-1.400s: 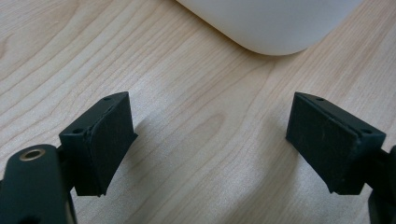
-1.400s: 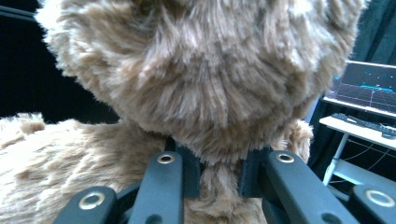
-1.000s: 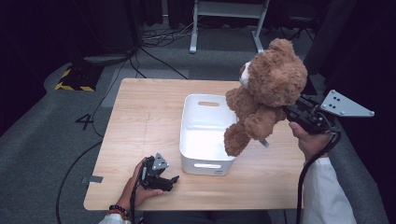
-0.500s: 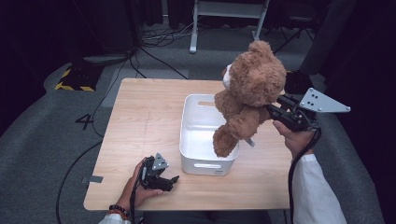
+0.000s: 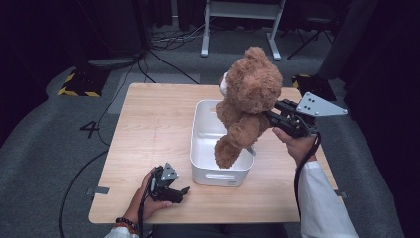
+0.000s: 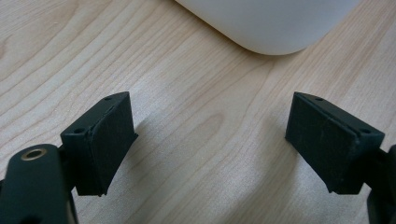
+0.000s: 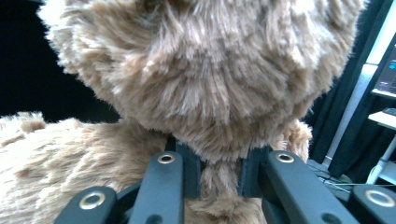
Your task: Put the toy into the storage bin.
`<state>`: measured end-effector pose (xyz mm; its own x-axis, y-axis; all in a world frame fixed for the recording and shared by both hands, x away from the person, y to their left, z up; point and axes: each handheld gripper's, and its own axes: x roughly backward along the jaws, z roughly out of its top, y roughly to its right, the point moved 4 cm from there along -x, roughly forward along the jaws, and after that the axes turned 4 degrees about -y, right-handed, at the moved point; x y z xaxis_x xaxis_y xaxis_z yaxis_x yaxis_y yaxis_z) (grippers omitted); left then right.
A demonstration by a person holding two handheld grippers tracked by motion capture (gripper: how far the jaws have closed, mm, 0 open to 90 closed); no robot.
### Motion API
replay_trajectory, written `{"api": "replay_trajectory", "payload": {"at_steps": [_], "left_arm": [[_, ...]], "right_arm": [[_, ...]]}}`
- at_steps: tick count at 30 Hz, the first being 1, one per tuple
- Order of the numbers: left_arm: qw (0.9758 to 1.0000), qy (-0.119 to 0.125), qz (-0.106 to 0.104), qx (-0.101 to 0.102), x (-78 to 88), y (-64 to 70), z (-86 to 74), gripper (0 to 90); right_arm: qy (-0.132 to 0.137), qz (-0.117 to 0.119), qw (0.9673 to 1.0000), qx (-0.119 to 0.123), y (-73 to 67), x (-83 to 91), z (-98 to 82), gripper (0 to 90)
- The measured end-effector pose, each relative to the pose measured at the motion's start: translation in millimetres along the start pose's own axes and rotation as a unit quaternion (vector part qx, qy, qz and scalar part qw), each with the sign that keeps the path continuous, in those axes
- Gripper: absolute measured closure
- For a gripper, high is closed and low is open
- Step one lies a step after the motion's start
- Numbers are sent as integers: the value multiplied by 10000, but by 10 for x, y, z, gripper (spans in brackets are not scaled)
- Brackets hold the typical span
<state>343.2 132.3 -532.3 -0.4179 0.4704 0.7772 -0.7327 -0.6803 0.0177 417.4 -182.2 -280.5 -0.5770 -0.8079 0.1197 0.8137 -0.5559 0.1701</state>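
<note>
Right claw point(image 5: 271, 119) pinching teddy bear point(image 5: 247, 99) over white bin point(image 5: 218, 174), left claw point(image 5: 184, 191) spread

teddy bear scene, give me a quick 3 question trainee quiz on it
1. True or false: the right gripper is shut on the teddy bear.
2. Where does the bear hang? A) above the white bin B) flat on the table C) on the floor
3. Fill in: the left gripper rests on the table with its jaws ____ and nothing between them.

Key:
1. True; in the right gripper view the jaws pinch the fur just under the head.
2. A; its lower leg dangles over the bin's opening.
3. Open; the left gripper view shows bare wood between the pads.
</note>
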Motion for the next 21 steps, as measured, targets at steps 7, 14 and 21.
{"api": "replay_trajectory", "payload": {"at_steps": [7,14,21], "left_arm": [[10000,3,-2,-4,1,0,-1,158],[10000,3,-4,-10,1,0,-1,158],[10000,2,-5,-12,1,0,-1,158]], "right_arm": [[-113,107,9999,-18,-60,-161,-124,750],[-251,207,9995,-33,-115,-288,-233,748],[-339,282,9990,-52,-169,-378,-331,746]]}}
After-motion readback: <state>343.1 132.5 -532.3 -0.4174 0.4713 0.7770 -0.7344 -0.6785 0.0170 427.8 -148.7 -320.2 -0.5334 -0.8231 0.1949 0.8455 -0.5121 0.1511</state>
